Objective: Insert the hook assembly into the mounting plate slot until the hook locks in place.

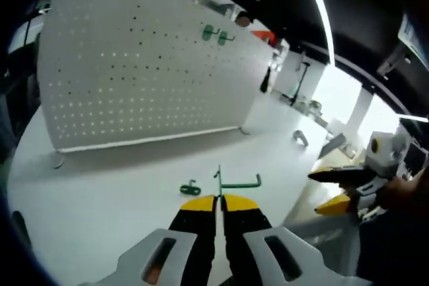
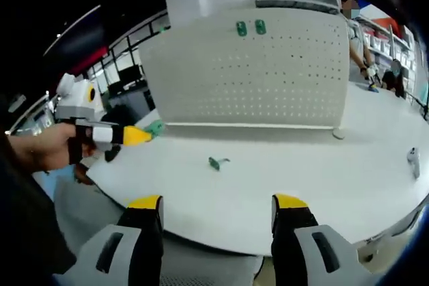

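Holding a green hook [image 1: 236, 182] between its closed yellow tips, the left gripper [image 1: 219, 200] hangs over the white table [image 1: 100, 192]. In the right gripper view the left gripper [image 2: 137, 136] sits by the table's left edge, with a bit of green at its tip and a hand [image 2: 37, 149] around its handle.

One more small green hook [image 1: 190, 188] lies flat on the table, just left of the held one. In the right gripper view this loose hook [image 2: 218, 162] rests near the middle of the table, well apart from the board.

Behind it, along the far edge, stands the white board with holes [image 1: 141, 72] — the mounting plate. Two green hooks [image 1: 216, 33] already hang near its top right corner.

The right gripper [image 2: 218, 209] is wide open and holds nothing, hanging at the near edge of the table. In the left gripper view it [image 1: 338, 189] shows off the table's right edge.

The held hook is not yet in any slot, and the board is far from it. The grip is only on a thin wire part, so the hook could twist or slip out on the way. If it reaches the board tilted, it may miss the hole — or push the board back.
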`<move>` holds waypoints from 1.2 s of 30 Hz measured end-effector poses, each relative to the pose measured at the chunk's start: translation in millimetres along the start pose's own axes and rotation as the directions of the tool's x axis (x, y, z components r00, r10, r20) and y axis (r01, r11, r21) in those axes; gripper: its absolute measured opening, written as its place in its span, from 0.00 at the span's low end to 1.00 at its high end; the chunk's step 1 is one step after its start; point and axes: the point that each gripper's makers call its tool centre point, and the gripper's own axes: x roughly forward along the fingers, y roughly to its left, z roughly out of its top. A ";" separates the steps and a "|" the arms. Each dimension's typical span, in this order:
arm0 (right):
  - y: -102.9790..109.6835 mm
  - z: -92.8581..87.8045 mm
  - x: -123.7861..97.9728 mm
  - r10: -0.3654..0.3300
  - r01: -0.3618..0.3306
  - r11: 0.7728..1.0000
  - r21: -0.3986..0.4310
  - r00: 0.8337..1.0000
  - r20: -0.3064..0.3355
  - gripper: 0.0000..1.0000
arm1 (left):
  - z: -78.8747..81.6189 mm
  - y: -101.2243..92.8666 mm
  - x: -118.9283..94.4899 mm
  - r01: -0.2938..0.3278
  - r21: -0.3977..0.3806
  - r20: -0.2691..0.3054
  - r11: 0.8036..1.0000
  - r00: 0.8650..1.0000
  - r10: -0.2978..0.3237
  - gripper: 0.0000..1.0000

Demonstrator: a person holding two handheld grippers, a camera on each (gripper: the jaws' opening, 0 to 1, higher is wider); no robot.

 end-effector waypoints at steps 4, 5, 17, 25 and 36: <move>12.2 4.1 2.1 0.043 -0.043 0.999 0.018 0.999 0.004 0.64 | 0.1 -6.5 -10.5 0.010 -0.015 0.026 1.000 1.000 -0.010 0.02; 16.7 6.9 2.7 0.055 -0.055 0.998 0.017 0.998 0.009 0.63 | 1.1 -7.8 -12.7 0.012 -0.019 0.036 1.000 0.999 -0.011 0.02; 70.2 49.0 23.3 0.210 -0.212 0.977 0.021 0.974 0.081 0.52 | -3.3 -20.7 -19.5 0.047 -0.019 0.063 0.999 0.997 -0.045 0.02; 100.6 75.2 38.1 0.327 -0.339 0.935 0.102 0.937 0.122 0.35 | 3.6 -24.2 -24.8 0.052 0.006 0.082 0.999 0.995 -0.052 0.02; 107.3 98.2 45.4 0.361 -0.411 0.854 0.320 0.910 0.205 0.11 | 28.1 -32.8 -33.6 0.052 0.069 0.157 0.996 0.986 -0.062 0.02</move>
